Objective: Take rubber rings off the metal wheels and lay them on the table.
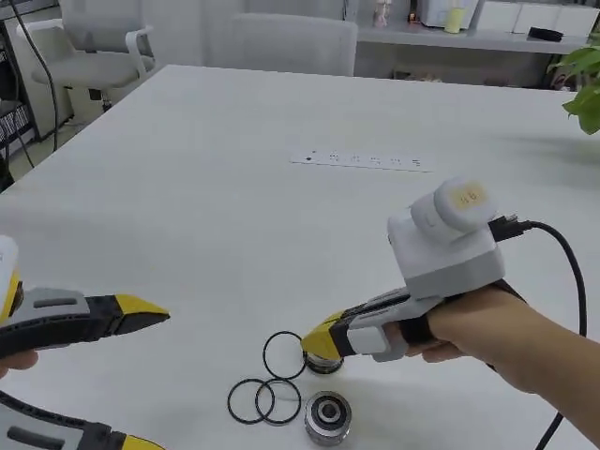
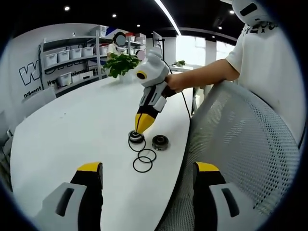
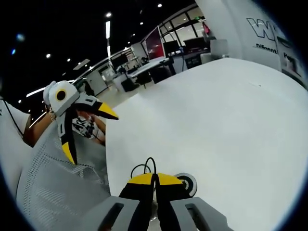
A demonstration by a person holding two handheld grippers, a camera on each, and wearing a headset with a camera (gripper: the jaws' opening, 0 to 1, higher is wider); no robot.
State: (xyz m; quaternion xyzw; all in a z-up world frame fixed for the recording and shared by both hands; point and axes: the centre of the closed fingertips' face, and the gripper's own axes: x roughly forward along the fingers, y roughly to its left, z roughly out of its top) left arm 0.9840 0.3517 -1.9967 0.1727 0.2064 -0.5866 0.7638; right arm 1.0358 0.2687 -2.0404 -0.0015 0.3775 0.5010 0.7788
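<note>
Head view: right gripper jaws pinched together at one wheel, left gripper jaws spread apart, three rings on table.

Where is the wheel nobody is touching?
In the head view the free metal wheel lies near the bottom edge of the table, right of two overlapping rubber rings, just below the right gripper.

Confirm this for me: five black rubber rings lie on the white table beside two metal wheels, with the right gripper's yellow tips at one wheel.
Wrong in one respect: three black rubber rings lie on the white table, not five; the head view shows them. The two metal wheels, and the right gripper with its yellow tips at one wheel, stand as stated.
</note>
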